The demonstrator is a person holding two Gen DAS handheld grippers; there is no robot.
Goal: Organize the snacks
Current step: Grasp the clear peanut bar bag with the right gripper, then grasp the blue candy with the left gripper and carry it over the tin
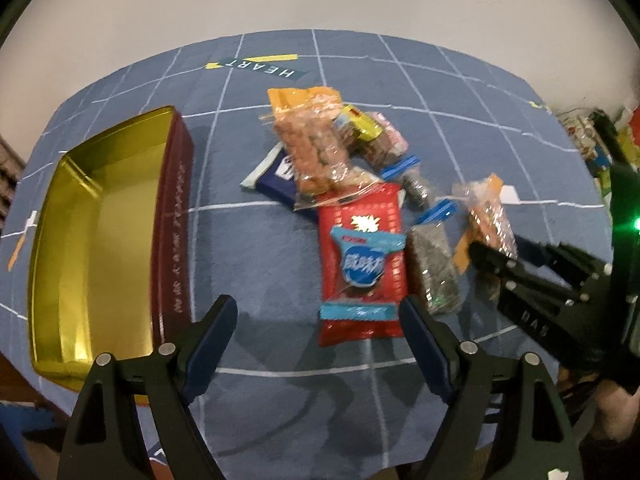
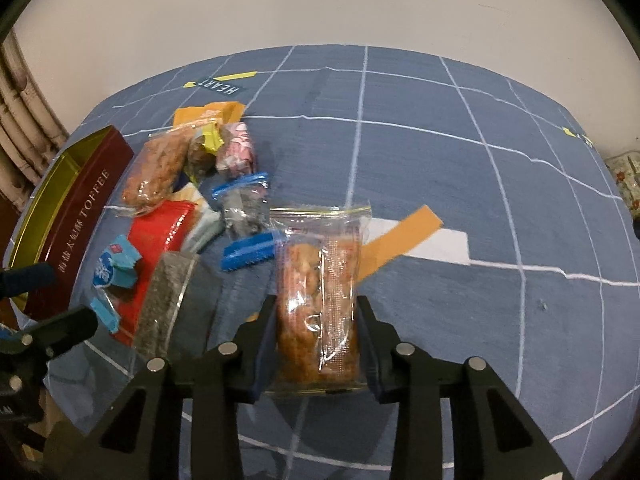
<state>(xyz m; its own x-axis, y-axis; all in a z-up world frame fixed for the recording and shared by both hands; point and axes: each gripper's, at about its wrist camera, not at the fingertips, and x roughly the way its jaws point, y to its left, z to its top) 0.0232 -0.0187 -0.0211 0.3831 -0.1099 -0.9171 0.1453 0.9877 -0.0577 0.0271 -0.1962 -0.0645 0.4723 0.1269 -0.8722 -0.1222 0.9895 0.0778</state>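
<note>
The right gripper pinches a clear zip bag of orange-brown snacks with an orange header between its jaws, towards the right side of the blue grid-patterned cloth. The left gripper, jaws spread wide, hovers at the near end of a red foil snack packet in the loose snack pile. An open, gold-lined, dark red toffee tin sits at the cloth's left edge.

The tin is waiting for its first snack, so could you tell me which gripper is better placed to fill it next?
Right gripper: its jaws already clamp a snack bag. The left gripper is open, holding nothing, though nearer the tin.
</note>
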